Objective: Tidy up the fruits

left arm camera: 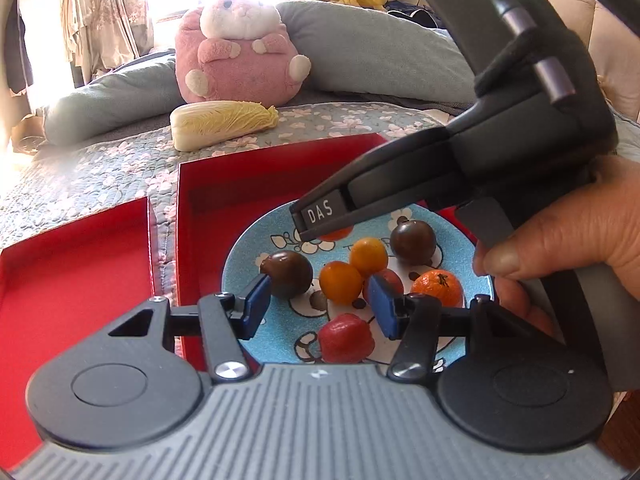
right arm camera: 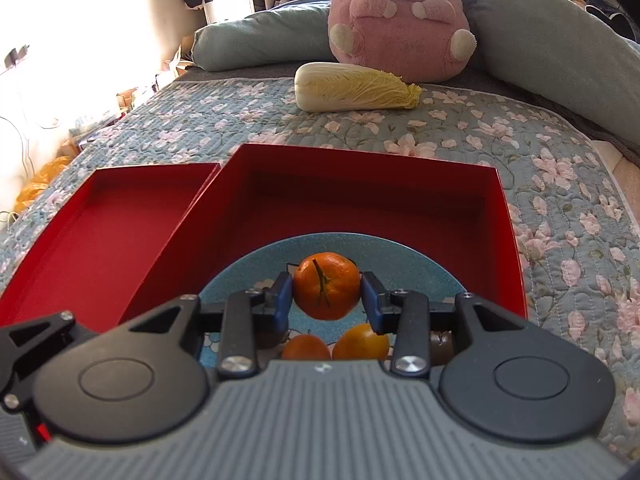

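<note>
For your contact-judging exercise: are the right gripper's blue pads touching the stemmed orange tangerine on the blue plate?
Cannot tell. In the right wrist view the right gripper brackets the stemmed orange tangerine on the blue plate; the blue pads sit at its edges, with neither gap nor contact plain.

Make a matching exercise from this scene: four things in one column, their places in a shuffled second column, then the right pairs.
Things:
1. blue plate
2. napa cabbage
3. mandarin with the stem
4. shallow red lid

Places:
A. on the quilt in front of the pink plush
B. between the right gripper's fingers
C. inside the deeper red box
D. left of the deeper red box

Pairs: 1-C, 2-A, 3-B, 4-D
</note>
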A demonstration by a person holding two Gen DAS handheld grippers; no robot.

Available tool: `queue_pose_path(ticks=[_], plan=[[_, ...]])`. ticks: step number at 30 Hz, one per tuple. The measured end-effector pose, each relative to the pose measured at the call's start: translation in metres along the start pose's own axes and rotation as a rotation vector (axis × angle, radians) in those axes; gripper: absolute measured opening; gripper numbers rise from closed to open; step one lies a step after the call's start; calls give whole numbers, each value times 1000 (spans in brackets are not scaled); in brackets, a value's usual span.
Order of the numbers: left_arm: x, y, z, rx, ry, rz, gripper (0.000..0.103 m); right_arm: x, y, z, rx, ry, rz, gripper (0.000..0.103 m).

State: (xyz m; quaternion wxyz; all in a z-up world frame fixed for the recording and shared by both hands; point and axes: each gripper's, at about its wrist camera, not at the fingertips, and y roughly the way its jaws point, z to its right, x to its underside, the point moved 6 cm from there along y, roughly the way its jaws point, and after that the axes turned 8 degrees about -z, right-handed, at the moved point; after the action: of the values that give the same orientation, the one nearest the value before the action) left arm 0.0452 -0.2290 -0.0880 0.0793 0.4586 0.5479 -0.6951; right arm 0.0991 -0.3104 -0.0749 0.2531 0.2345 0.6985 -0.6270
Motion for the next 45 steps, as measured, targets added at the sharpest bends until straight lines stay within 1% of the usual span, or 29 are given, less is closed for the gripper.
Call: queue_pose_path(ticks=[4, 5, 6, 8, 11, 13, 15, 17, 19, 21, 23, 25, 26, 27, 30, 32, 34, 38, 41, 43, 45], plan=[[2, -4, 3, 10, 6, 0, 61, 2, -2, 2, 14, 11, -1, 42], [1, -5, 3, 12, 8, 1, 62, 2, -3, 2, 15, 13, 3, 47], [2, -7, 5, 12, 8, 8, 65, 3, -5, 2, 16, 14, 10, 60], [1, -13, 7, 17, 7, 30, 70, 4, -12, 1, 25, 13, 33, 70], [1, -22, 12, 16, 15, 58, 80, 4, -24, 1, 15, 23, 52, 70], [1, -28, 17, 2, 40, 54, 87, 7, -33, 1, 11, 37, 58, 70], [1, -36, 22, -25, 75, 76, 88, 12, -45, 3, 19, 46, 72, 70], [1, -43, 26, -31, 91, 93, 92, 19, -58, 9, 15, 76, 91, 70], [2, -51, 27, -18, 60, 98, 96, 26, -71, 17, 18, 111, 106, 70], [1, -55, 27, -8, 12, 73, 98, 33, -85, 27, 15, 157, 127, 70], [1, -59, 29, -10, -5, 55, 98, 41, -98, 33, 23, 179, 144, 70], [3, -66, 34, -66, 26, 65, 98, 48, -112, 36, 45, 172, 159, 70], [3, -71, 37, -108, 50, 78, 99, 52, -118, 37, 48, 169, 166, 70], [4, -75, 38, -132, 58, 93, 100, 55, -124, 38, 49, 168, 173, 70], [5, -90, 40, -101, 7, 123, 100, 68, -142, 43, 56, 170, 187, 70], [6, -101, 42, -115, -17, 141, 101, 78, -152, 46, 59, 174, 186, 70], [8, -110, 45, -108, -31, 145, 101, 88, -159, 49, 64, 177, 179, 70], [10, -122, 47, -89, -79, 118, 101, 111, -168, 55, 72, 202, 145, 70], [10, -128, 46, -104, -101, 104, 101, 127, -171, 56, 74, 215, 118, 70], [11, -132, 45, -120, -102, 102, 101, 136, -173, 52, 73, 207, 103, 70], [13, -136, 44, -119, -110, 95, 101, 143, -174, 47, 70, 194, 89, 70]])
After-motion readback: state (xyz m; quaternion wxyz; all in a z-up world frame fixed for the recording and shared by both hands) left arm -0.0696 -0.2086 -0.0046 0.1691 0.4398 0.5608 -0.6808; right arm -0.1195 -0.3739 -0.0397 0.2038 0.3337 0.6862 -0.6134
